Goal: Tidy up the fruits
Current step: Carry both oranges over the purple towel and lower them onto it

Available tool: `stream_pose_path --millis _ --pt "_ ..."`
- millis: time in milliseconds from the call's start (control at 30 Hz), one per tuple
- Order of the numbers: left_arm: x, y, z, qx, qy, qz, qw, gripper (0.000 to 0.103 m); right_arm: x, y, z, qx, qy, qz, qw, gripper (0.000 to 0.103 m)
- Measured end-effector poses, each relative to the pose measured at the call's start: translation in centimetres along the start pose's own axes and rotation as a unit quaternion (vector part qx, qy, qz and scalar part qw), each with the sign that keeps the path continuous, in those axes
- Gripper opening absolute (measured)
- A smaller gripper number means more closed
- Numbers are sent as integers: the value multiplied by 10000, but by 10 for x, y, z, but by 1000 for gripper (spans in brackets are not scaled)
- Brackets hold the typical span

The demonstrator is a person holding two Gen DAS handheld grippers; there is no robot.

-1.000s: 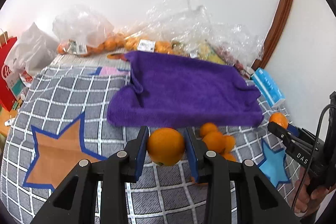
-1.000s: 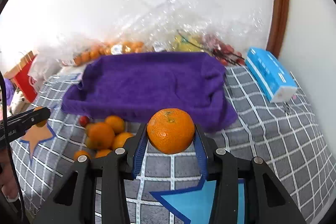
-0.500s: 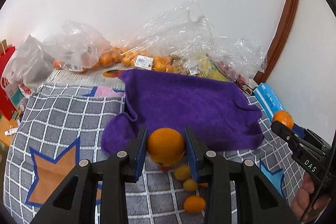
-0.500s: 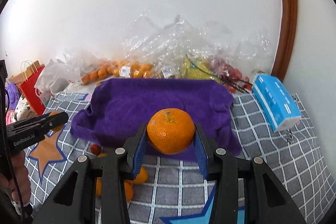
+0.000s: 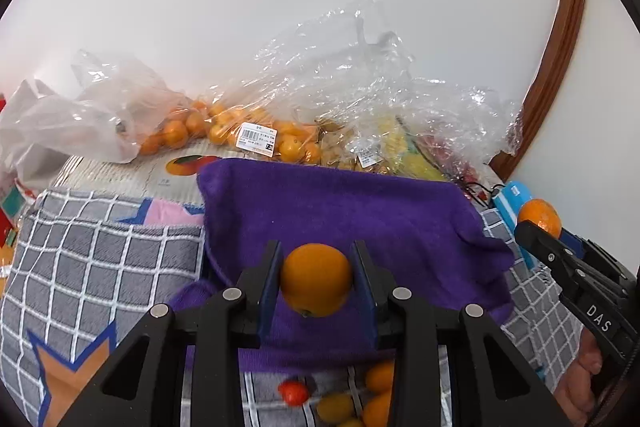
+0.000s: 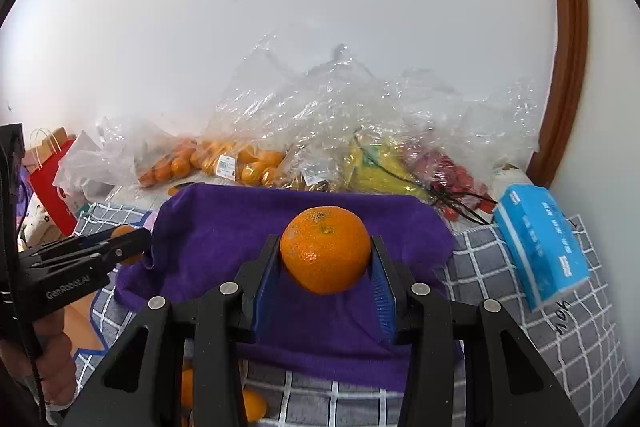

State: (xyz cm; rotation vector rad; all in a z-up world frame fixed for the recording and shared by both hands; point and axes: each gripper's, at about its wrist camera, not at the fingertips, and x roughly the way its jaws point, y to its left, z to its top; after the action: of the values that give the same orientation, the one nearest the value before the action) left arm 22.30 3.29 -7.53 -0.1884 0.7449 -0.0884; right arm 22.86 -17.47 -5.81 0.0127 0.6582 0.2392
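Note:
My left gripper (image 5: 317,281) is shut on a smooth orange (image 5: 316,279), held above the near part of the purple towel (image 5: 360,215). My right gripper (image 6: 325,261) is shut on a larger mandarin (image 6: 325,254), also over the purple towel (image 6: 224,227). In the left wrist view the right gripper (image 5: 536,223) shows at the right edge with its mandarin (image 5: 540,213). In the right wrist view the left gripper (image 6: 128,241) shows at the left, its orange mostly hidden. Several loose oranges (image 5: 376,391) and a small red fruit (image 5: 293,391) lie on the checked cloth below the towel.
Clear plastic bags of oranges (image 5: 240,135), yellow fruit (image 6: 376,171) and red fruit (image 6: 452,175) line the wall behind the towel. A blue tissue pack (image 6: 540,239) lies at the right. A red paper bag (image 6: 50,187) stands at the left. A grey checked cloth (image 5: 92,263) covers the surface.
Both grippers have moved forward with their fruit, from over the checked cloth to over the purple towel. The loose oranges have slid toward the bottom of both views.

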Motion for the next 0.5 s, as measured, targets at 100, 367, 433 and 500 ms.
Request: stream_pose_path --millis 100,367,433,500 --pt "16 2 -5 9 58 29 10000 33 19 -7 -8 45 152 53 9999 43" --pt "41 5 -15 5 307 -75 9995 33 47 -30 -23 207 382 -78 9990 43" --pt "43 5 -16 -11 323 -139 9994 33 54 -36 -27 321 461 -14 9984 43" --pt "46 4 -18 -23 360 -159 9992 33 63 -40 -31 400 576 -11 9975 43"
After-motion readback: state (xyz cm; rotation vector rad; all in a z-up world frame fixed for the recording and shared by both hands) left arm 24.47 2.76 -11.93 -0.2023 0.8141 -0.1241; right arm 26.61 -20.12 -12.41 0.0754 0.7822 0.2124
